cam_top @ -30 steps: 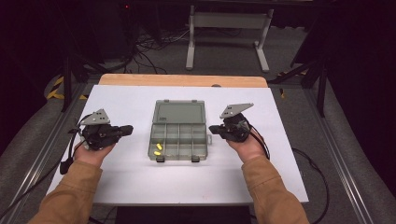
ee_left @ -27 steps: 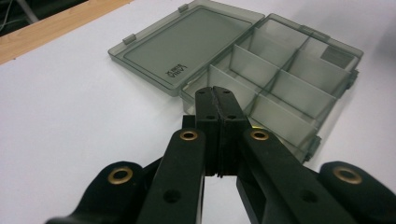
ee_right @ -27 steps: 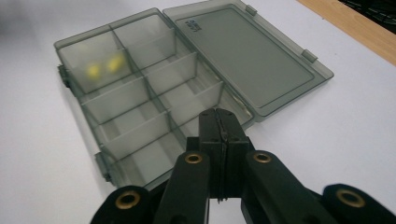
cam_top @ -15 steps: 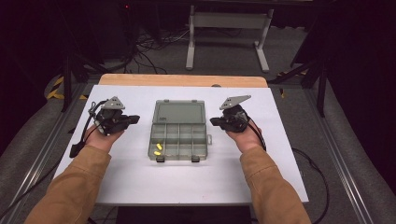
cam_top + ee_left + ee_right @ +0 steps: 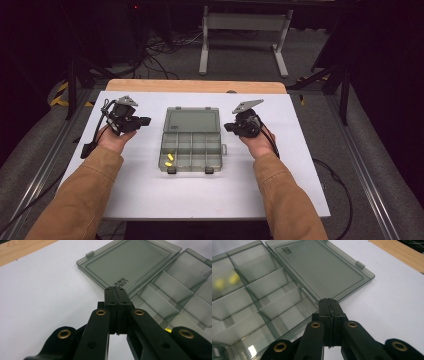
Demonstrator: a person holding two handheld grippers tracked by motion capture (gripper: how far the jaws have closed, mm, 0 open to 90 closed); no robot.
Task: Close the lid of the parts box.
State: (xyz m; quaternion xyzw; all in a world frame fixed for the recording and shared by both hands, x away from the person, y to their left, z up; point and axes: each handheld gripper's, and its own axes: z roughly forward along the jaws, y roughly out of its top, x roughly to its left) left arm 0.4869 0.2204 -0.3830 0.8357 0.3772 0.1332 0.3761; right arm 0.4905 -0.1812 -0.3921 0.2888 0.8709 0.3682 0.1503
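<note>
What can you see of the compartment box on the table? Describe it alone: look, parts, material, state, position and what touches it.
The compartment box is a shallow organiser of smoky, see-through grey plastic as it looks. It lies open on the white table, midway between the two grippers, neither touching it. Its flat lid, with small print and edge tabs, is folded back flat on the far side. The tray is split by dividers into rows of compartments, with two dark latches on its near edge. Two small yellow pieces sit in a near-left compartment.

open grey compartment box [image 5: 191,141], lid flat, mid-table
</note>
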